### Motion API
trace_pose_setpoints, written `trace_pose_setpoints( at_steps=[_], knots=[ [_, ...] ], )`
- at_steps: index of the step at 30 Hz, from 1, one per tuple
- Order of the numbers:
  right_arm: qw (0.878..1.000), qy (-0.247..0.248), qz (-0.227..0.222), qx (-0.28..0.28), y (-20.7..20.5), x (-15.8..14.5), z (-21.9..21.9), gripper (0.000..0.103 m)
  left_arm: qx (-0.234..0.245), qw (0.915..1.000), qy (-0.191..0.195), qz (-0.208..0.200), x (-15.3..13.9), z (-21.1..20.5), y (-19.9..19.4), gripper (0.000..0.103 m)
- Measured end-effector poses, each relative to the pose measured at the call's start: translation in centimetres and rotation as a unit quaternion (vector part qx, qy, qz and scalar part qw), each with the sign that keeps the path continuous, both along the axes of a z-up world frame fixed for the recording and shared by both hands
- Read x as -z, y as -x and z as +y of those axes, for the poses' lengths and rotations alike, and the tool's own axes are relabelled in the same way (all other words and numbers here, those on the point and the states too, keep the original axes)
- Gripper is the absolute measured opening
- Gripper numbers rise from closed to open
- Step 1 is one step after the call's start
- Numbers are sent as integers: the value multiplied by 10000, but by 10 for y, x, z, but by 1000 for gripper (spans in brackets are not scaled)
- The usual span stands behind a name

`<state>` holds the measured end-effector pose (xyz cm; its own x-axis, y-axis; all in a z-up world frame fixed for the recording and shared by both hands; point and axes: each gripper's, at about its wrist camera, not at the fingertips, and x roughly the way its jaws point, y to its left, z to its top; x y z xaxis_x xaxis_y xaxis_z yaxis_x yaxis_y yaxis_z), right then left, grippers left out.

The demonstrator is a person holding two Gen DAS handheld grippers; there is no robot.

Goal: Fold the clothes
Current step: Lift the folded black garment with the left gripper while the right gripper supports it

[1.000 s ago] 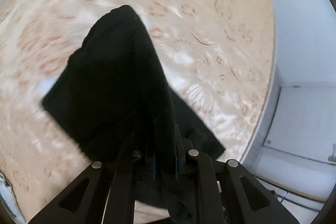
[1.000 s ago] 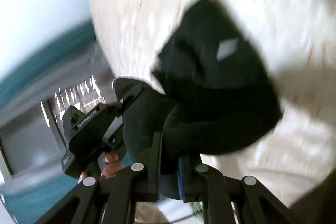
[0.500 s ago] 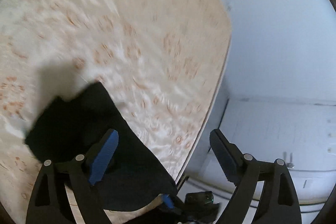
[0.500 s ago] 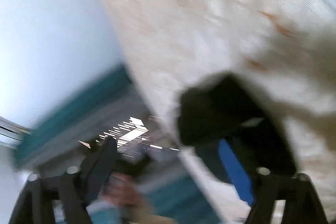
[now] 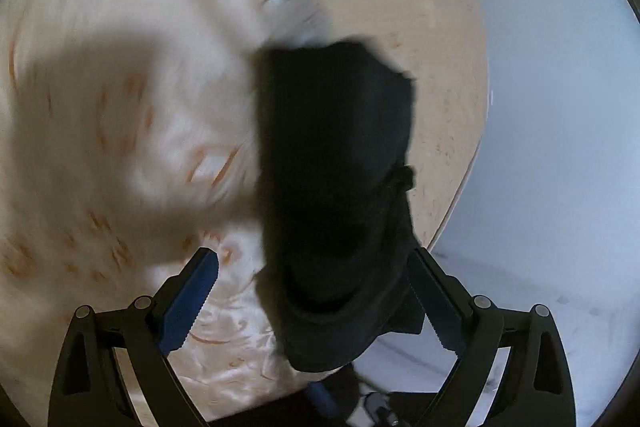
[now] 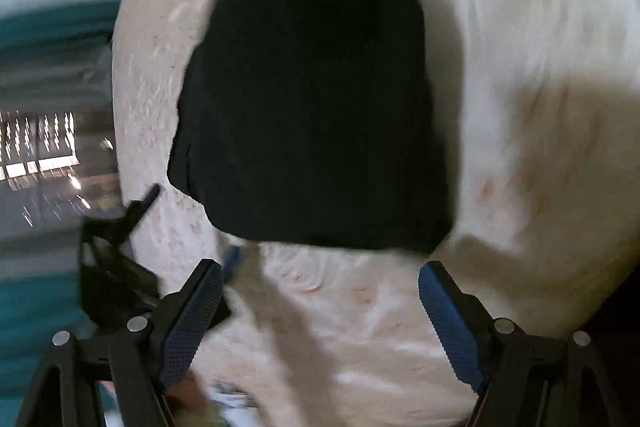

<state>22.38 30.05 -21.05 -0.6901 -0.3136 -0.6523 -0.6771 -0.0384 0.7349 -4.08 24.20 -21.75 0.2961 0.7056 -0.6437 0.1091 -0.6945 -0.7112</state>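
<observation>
Both frames are pretty blurry. The black cloth [image 6: 312,95] sits folded on the cream patterned bedspread [image 6: 520,107], center frame. The right gripper [image 6: 320,311] is spread wide, holding nothing. The left gripper [image 5: 316,303] is spread too, cloth [image 5: 332,163] between its fingers.

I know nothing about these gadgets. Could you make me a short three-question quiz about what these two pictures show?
1. True or false: the right gripper is clamped on the black cloth.
2. What does the black cloth lie on? A) a bare wooden floor B) a cream sheet with orange marks C) a green towel
3. Fill in: in the left view, the jaws of the left gripper stand ____, with the black cloth between them.

Key:
1. False. Its jaws are spread and the cloth lies beyond them.
2. B, the cream sheet.
3. Open.
</observation>
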Motion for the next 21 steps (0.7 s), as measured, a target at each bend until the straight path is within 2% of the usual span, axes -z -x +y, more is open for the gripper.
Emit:
trace_pose_setpoints(
  at_steps=[5, 9, 12, 15, 16, 17, 21],
  knots=[
    [9928, 735, 356, 875, 7, 25, -11, 84, 375, 9990, -40, 257, 5, 30, -13, 97],
    [9739, 1290, 649, 1751, 3, 47, -10, 85, 410, 9985, -107, 350, 4, 57, -12, 97],
    [9636, 1556, 664, 2072, 4, 55, -9, 87, 406, 9983, 153, 387, 6, 73, -9, 94],
    [9592, 1710, 617, 2167, 7, 57, -7, 88, 362, 9973, 497, 398, 8, 86, -7, 78],
    [9576, 1761, 602, 2198, 8, 58, -6, 88, 335, 9971, 553, 389, 7, 86, -6, 63],
    [9560, 1812, 586, 2230, 9, 59, -5, 87, 304, 9971, 588, 376, 6, 86, -5, 52],
    [9587, 1827, 385, 2146, 8, 56, -18, 87, 195, 9985, 505, 35, 6, 84, -3, 48]
  ],
)
